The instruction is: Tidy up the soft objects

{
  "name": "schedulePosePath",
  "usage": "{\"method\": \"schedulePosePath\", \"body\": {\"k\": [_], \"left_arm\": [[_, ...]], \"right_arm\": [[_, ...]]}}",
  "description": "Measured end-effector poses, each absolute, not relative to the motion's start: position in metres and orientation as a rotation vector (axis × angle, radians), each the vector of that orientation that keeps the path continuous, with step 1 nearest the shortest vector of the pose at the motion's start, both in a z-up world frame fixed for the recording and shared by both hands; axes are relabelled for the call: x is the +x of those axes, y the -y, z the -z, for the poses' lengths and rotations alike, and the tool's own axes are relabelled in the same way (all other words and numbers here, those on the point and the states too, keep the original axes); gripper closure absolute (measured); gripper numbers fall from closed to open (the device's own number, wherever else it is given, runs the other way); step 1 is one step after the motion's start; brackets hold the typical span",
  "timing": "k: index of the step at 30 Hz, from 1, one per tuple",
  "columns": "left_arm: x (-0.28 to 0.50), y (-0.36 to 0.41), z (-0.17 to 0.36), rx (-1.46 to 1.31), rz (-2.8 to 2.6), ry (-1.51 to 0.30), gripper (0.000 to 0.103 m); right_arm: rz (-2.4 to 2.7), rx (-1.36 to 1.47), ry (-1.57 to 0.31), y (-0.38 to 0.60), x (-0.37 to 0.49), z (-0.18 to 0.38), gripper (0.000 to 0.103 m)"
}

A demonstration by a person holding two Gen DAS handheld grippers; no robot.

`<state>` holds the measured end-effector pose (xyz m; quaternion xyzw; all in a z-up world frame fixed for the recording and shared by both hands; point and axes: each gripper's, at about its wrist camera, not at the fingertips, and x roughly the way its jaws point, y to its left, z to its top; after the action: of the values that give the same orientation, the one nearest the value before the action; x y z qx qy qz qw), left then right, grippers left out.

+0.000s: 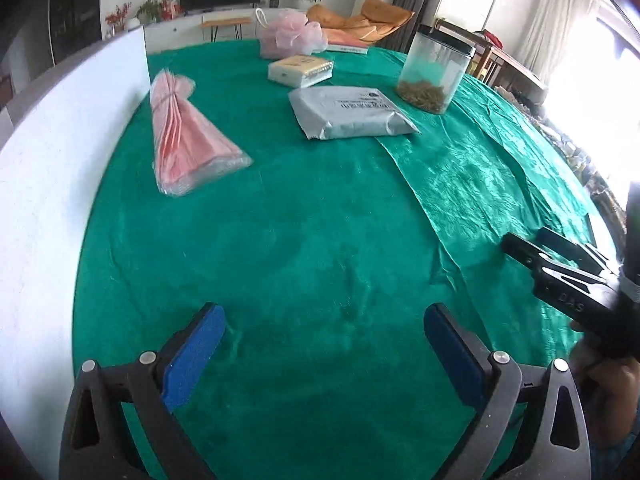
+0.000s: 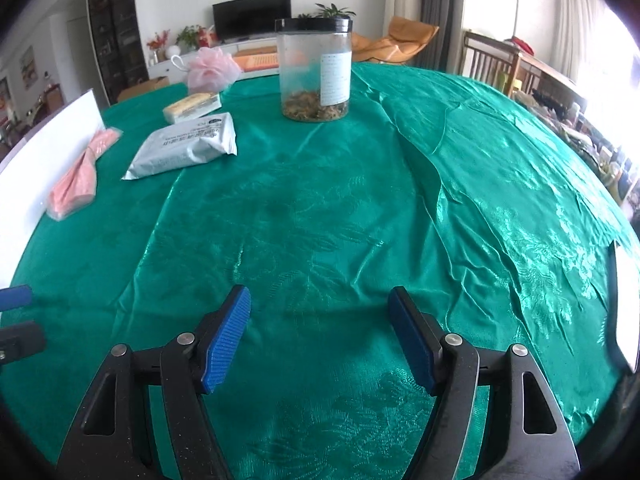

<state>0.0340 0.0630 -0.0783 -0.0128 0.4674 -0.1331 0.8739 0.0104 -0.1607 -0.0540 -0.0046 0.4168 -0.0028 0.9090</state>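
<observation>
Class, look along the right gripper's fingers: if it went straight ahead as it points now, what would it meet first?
The right gripper is open over bare green cloth. Straight ahead, probably the clear jar with the black lid comes first; depth is uncertain.

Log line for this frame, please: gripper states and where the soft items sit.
left gripper: open, empty | right gripper: open, empty | pink bag pack, grey pouch, tissue pack, pink loofah: untouched on green cloth

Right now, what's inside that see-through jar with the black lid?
The jar holds a shallow layer of brownish dried bits at the bottom; the rest looks empty. Its white label hides a patch.
</observation>
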Motion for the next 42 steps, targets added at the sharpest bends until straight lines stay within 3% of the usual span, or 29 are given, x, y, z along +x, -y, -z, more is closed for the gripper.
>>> {"method": "schedulePosePath", "body": {"k": [4, 42], "left_arm": [[0.052, -0.053, 0.089, 0.087, 0.210, -0.976, 0.000], [0.053, -0.054, 0.089, 0.077, 0.194, -0.948, 0.000]], "right_arm": [[0.009, -0.007, -0.864, 0.160, 0.012, 0.056, 0.022], [0.009, -0.007, -0.863, 0.160, 0.013, 0.058, 0.021]]}}
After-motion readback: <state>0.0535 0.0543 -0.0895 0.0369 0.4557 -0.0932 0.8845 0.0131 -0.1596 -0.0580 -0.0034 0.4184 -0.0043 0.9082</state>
